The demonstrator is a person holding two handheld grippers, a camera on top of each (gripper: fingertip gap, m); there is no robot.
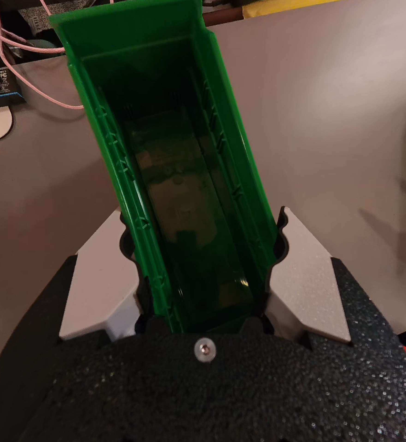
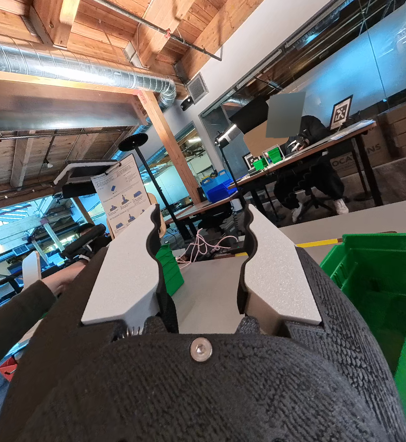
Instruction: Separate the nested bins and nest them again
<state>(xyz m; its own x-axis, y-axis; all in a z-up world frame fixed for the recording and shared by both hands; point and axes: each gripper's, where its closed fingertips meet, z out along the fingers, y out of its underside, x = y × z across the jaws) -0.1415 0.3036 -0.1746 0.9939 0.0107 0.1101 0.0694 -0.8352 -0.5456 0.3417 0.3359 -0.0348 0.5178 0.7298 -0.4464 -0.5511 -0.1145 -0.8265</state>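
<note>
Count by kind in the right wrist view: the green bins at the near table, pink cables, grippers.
2 green bins: right bin, left bin
1 pink cable
1 gripper
Total: 4

Above us we see a wooden beam ceiling [image 2: 96,16] with a silver spiral duct [image 2: 77,69] running to a wooden post [image 2: 171,146]. A grey tabletop [image 2: 209,294] lies below. Farther off stand desks [image 2: 316,153], a black floor lamp [image 2: 135,141] and glass partitions [image 2: 376,67], brightly lit.
</note>
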